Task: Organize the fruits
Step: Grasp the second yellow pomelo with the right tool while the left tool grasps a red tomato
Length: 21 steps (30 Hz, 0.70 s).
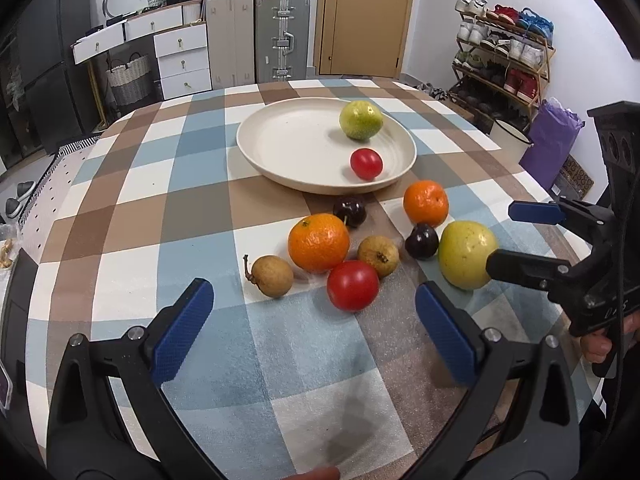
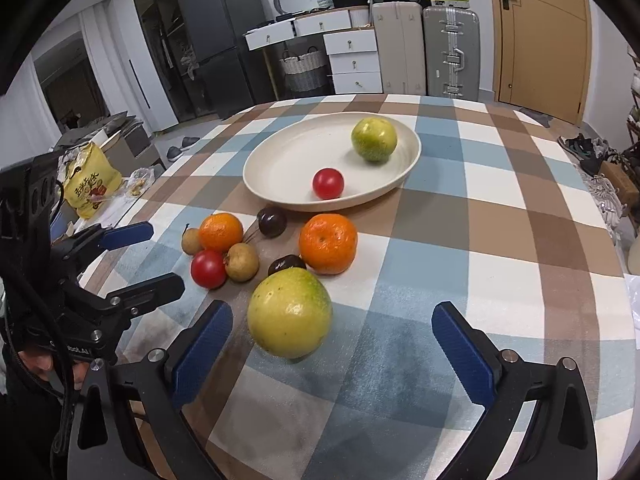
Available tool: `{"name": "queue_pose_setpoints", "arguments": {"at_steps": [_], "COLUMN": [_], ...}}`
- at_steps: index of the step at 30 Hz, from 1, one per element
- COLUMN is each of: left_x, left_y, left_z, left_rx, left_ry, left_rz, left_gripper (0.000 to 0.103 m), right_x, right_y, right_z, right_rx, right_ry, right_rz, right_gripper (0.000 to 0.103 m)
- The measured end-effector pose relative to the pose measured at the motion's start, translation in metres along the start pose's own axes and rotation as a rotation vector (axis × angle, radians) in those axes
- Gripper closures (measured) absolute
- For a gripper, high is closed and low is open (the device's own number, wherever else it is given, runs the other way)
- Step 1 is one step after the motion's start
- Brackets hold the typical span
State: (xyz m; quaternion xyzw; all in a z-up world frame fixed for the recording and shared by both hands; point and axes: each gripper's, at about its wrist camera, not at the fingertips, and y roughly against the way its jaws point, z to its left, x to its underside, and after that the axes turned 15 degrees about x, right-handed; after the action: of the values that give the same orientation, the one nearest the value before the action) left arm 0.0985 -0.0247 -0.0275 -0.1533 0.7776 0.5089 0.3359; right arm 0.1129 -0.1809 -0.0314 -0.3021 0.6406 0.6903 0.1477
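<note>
A cream plate (image 1: 280, 140) (image 2: 280, 160) holds a green citrus (image 1: 361, 120) and a small tomato (image 1: 366, 164). On the checked cloth in front of it lie two oranges (image 1: 319, 242) (image 1: 425, 203), two dark plums (image 1: 350, 211) (image 1: 421, 241), two brown fruits (image 1: 273, 276) (image 1: 378, 255), a red tomato (image 1: 353, 285) and a big yellow-green fruit (image 2: 289, 317). My left gripper (image 1: 314, 332) is open, just short of the red tomato. My right gripper (image 2: 334, 354) is open too, with the yellow-green fruit just ahead, toward its left finger. Neither holds anything.
Beyond the table's far edge stand suitcases (image 1: 282, 36), white drawers (image 1: 182, 60) and a wooden door (image 1: 364, 16). A shoe rack (image 1: 504, 60) and a purple bag (image 1: 552, 136) are to the right. A yellow snack bag (image 2: 90, 184) sits off the table's left side.
</note>
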Motion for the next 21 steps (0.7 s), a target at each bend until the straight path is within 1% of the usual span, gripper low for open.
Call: {"name": "queue_pose_setpoints", "arguments": {"at_steps": [4, 7, 10, 12, 14, 15, 17, 18, 19, 20, 21], "left_x": [0.002, 0.003, 0.004, 0.004, 0.005, 0.005, 0.005, 0.005, 0.005, 0.006, 0.006], "left_y": [-0.007, -0.011, -0.014, -0.015, -0.016, -0.016, -0.017, -0.018, -0.019, -0.020, -0.021], "left_z": [0.000, 0.001, 0.001, 0.000, -0.001, -0.002, -0.002, -0.003, -0.002, -0.002, -0.001], "left_rx": [0.001, 0.002, 0.004, 0.012, 0.020, 0.024, 0.028, 0.034, 0.037, 0.037, 0.040], "left_ry": [-0.002, 0.003, 0.001, -0.002, -0.003, -0.005, -0.010, -0.009, -0.005, 0.000, 0.004], "left_rz": [0.019, 0.033, 0.043, 0.048, 0.054, 0.057, 0.062, 0.066, 0.071, 0.076, 0.081], "left_gripper": [0.003, 0.004, 0.006, 0.008, 0.009, 0.009, 0.010, 0.012, 0.013, 0.014, 0.016], "right_x": [0.003, 0.003, 0.003, 0.003, 0.004, 0.004, 0.005, 0.006, 0.006, 0.006, 0.007], "right_y": [-0.009, -0.016, -0.021, -0.024, -0.024, -0.026, -0.026, -0.025, -0.025, -0.023, -0.021], "right_z": [0.006, 0.009, 0.012, 0.016, 0.018, 0.020, 0.021, 0.021, 0.020, 0.019, 0.019], "right_rx": [-0.013, -0.014, -0.023, -0.017, -0.017, -0.020, -0.021, -0.031, -0.043, -0.055, -0.062], "right_ry": [0.016, 0.023, 0.032, 0.052, 0.067, 0.073, 0.078, 0.075, 0.068, 0.059, 0.056], "right_rz": [0.021, 0.033, 0.047, 0.053, 0.050, 0.057, 0.056, 0.054, 0.052, 0.046, 0.039], "right_gripper": [0.001, 0.007, 0.015, 0.022, 0.026, 0.031, 0.036, 0.041, 0.045, 0.051, 0.053]}}
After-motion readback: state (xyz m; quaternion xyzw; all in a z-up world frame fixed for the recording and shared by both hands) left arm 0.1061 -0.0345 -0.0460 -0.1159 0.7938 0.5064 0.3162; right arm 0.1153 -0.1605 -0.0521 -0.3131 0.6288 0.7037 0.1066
